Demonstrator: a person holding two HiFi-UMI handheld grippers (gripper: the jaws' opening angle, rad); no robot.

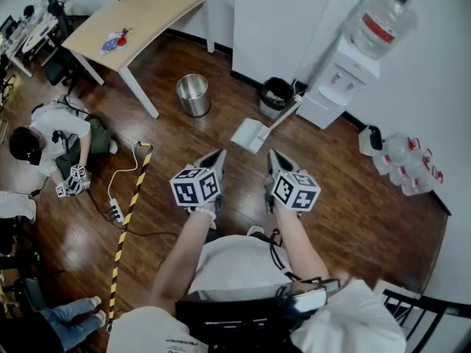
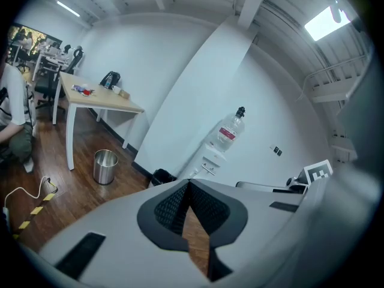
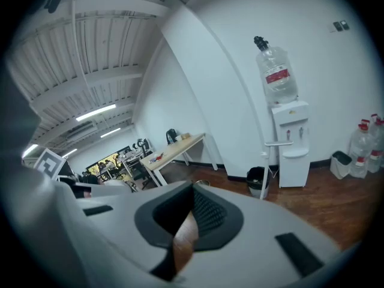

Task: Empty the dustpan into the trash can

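Both tongs are closed with nothing between the jaws: left tongs (image 1: 218,155) and right tongs (image 1: 271,155) are held side by side above the wooden floor (image 1: 353,197), pointing toward 12 o'clock. The dustpan (image 1: 249,134) sits on the floor just ahead, at about 1 o'clock from the left tongs and 11 o'clock from the right. Its long handle (image 1: 283,114) runs off toward 2 o'clock and ends beside the black bin (image 1: 276,94), with a steel bin (image 1: 193,94) further off at 10 o'clock. I judge the right tongs nearer the handle; whether the pan holds sweepings I cannot tell.
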